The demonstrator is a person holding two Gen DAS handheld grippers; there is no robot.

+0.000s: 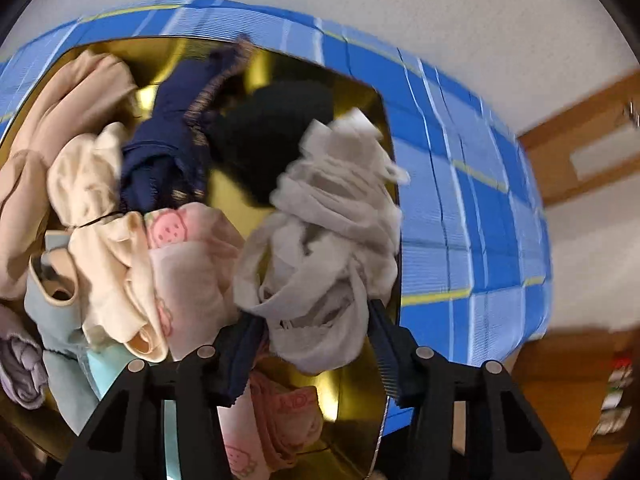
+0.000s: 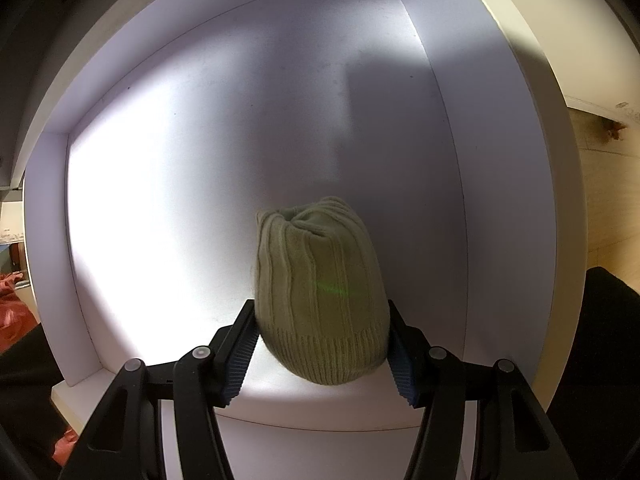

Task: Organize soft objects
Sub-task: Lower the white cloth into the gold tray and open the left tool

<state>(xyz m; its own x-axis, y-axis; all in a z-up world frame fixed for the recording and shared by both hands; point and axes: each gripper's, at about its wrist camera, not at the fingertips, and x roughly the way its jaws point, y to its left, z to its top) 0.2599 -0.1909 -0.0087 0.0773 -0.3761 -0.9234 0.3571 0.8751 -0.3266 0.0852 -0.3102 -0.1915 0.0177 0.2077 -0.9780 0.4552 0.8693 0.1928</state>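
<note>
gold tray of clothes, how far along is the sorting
Early, it seems. Nothing visibly finished: the white compartment holds only the green knit hat, which sits between the right gripper's fingers. The left gripper grips a white mesh cloth. Navy, cream and pink garments still fill the gold tray.

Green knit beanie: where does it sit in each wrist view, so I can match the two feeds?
Left wrist: not in it; the left claw grips a white mesh cloth over a gold tray.
Right wrist: the green knit beanie is low centre, between the right claw fingers, in a white shelf compartment.
Shared landmark: none visible.
</note>
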